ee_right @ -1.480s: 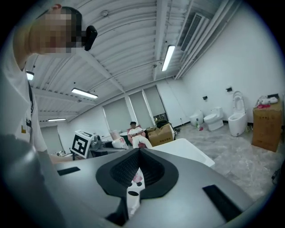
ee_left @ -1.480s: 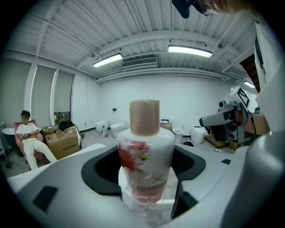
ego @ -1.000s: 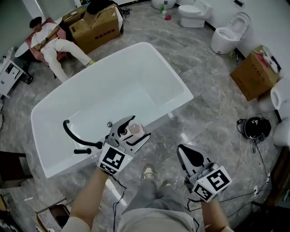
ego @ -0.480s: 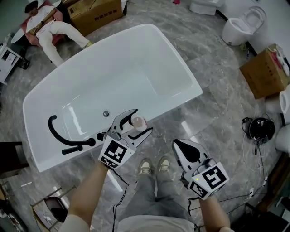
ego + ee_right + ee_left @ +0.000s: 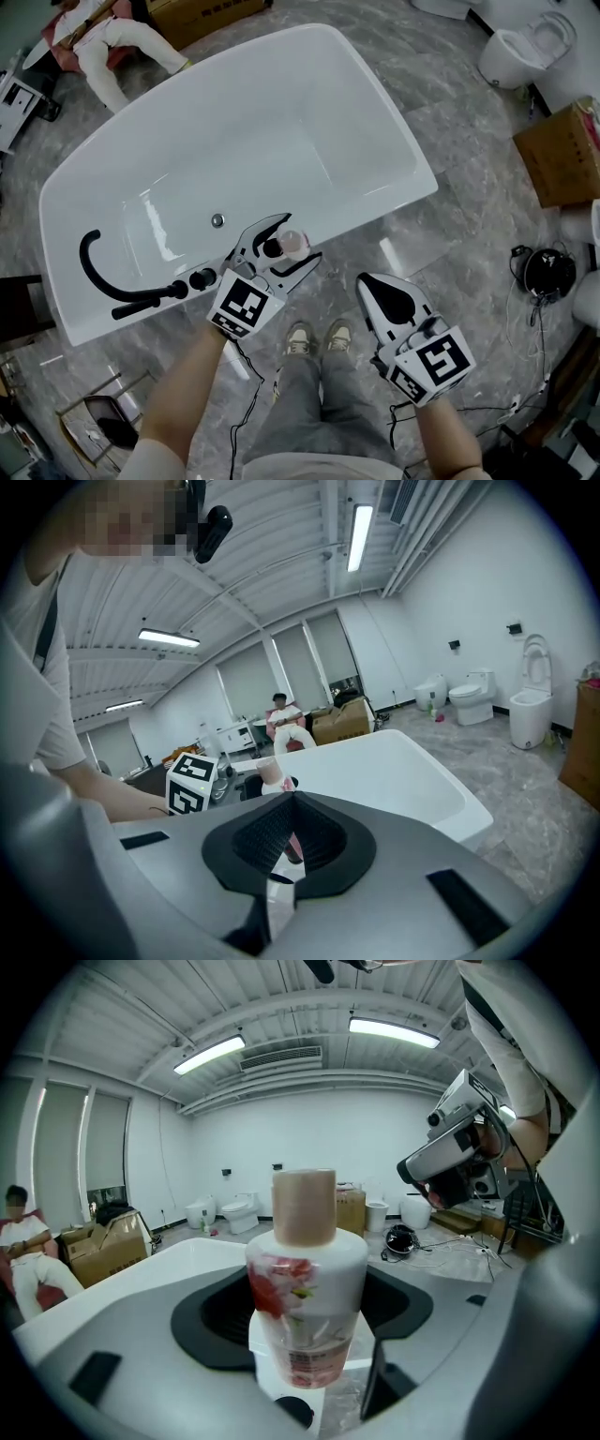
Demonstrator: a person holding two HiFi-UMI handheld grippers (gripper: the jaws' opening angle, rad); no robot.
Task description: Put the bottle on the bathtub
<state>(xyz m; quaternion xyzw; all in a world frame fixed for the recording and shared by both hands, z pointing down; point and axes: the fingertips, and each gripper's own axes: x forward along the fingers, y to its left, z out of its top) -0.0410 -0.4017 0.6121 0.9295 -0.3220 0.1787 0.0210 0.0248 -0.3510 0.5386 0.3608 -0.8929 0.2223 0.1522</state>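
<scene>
A white bottle (image 5: 292,246) with a red flower label and a beige cap (image 5: 305,1206) stands upright between the jaws of my left gripper (image 5: 298,240), which is shut on its body (image 5: 307,1307). It hangs over the near rim of the white bathtub (image 5: 380,199), just right of the black tap knobs (image 5: 201,278). I cannot tell whether its base touches the rim. My right gripper (image 5: 367,283) is shut and empty, to the right and nearer me, above the floor. In the right gripper view the bottle (image 5: 273,773) shows just beyond the closed jaws.
A black curved spout (image 5: 94,272) is mounted on the tub's left end. A person (image 5: 103,37) sits beyond the tub near cardboard boxes. A toilet (image 5: 525,52) and another box (image 5: 567,155) are at the right. Black cables and a headset (image 5: 542,270) lie on the marble floor.
Both grippers have sunk and moved forward towards the tub. The bottle stays in the left gripper and now hangs over the near rim rather than in front of it.
</scene>
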